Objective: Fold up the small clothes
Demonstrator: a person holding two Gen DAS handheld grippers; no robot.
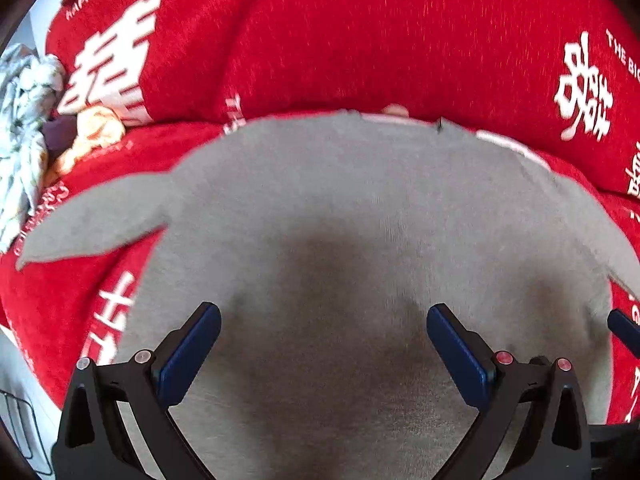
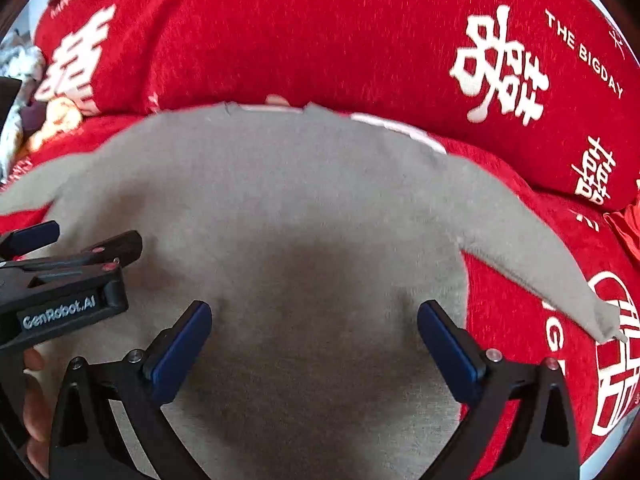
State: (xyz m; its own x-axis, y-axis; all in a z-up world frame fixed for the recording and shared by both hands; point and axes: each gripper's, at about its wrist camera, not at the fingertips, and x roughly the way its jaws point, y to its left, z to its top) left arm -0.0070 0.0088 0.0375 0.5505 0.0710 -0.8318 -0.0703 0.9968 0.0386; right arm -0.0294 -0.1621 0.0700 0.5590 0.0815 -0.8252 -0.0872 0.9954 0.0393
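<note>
A small grey long-sleeved top lies flat on the red bedding, neckline at the far edge and sleeves spread to both sides. In the right wrist view the same top fills the middle, its right sleeve running out toward the lower right. My left gripper hovers open over the lower part of the top, nothing between its blue pads. My right gripper stands wide open just above the cloth, also holding nothing. The left gripper shows from the side at that view's left edge.
A red bedspread with white characters covers the surface, and a matching red pillow lies just beyond the top. A heap of other clothes, one of them orange, sits at the far left. A hand holds the left gripper.
</note>
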